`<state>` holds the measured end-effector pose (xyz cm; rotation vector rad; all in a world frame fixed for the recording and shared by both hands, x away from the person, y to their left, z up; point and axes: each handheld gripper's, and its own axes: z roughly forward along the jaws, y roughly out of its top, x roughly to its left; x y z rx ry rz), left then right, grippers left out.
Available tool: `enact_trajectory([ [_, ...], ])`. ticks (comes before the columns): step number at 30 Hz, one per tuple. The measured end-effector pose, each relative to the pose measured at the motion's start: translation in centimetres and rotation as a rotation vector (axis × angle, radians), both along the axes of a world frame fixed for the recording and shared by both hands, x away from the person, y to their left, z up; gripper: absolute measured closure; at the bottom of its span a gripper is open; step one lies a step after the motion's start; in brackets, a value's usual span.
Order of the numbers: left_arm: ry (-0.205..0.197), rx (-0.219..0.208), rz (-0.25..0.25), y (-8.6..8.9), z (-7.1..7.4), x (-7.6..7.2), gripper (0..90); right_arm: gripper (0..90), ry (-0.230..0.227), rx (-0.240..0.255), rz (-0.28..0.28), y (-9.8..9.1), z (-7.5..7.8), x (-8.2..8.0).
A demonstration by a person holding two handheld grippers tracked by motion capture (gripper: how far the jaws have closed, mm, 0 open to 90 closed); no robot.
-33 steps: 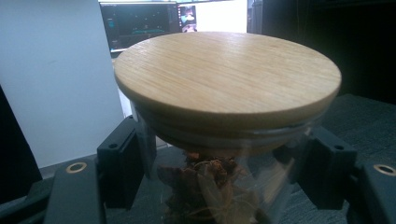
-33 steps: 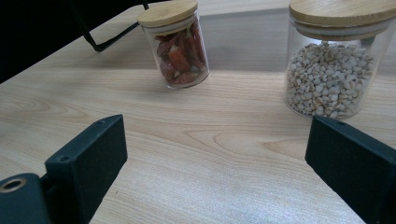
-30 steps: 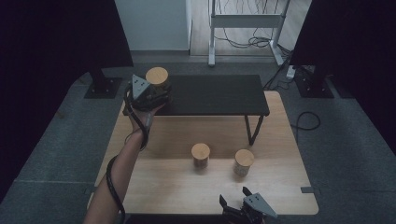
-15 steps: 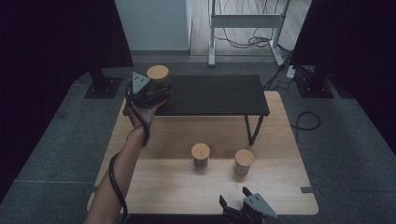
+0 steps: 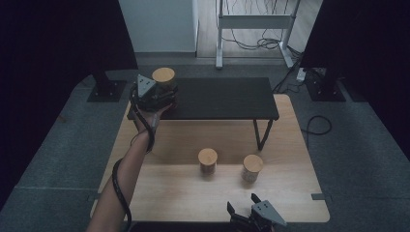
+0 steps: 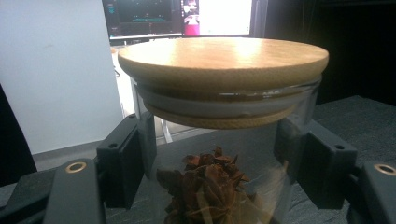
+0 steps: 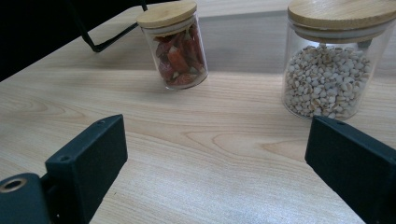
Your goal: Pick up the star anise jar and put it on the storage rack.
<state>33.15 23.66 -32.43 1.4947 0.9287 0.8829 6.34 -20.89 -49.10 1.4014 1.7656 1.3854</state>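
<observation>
The left gripper [image 5: 163, 96] is clamped on a glass jar of star anise [image 6: 219, 186] with a bamboo lid [image 6: 223, 58], its jaws pressing the glass on both sides just below the lid; in the high view the jar sits at the left end of the black raised shelf [image 5: 227, 99], though whether its base rests on the shelf or hangs just above it cannot be told. The main risk is a slip: glass is smooth and the hold sits high on the wall, so a quick tilt or swing could let the jar pivot or slide down between the jaws. If the jaws let go while the base is off the shelf or overhanging its left edge, the jar could tip, fall to the wooden surface [image 5: 159, 193] below and crack. The lid looks only pushed on, so a knock from below could lift it. The right gripper [image 5: 244, 209] waits at the near edge with its jaws wide apart and nothing in them, facing the jar of red dried pieces [image 7: 175, 44] and the jar of pale grains [image 7: 331, 60]; a hasty reach could knock either over, since both are tall and stand near each other.
</observation>
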Motion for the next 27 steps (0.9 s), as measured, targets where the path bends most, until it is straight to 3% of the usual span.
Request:
enact_trajectory([
  [23, 0.028, 0.039, -0.009, 0.11, 0.41, 0.15, 25.7, 4.9, -0.008, -0.010, -0.012, 0.19, -0.03, -0.15],
  [27, 0.056, 0.097, -0.011, -0.23, 0.66, 0.50, 20.2, 4.9, -0.006, -0.008, -0.013, 0.17, -0.04, -0.11],
])
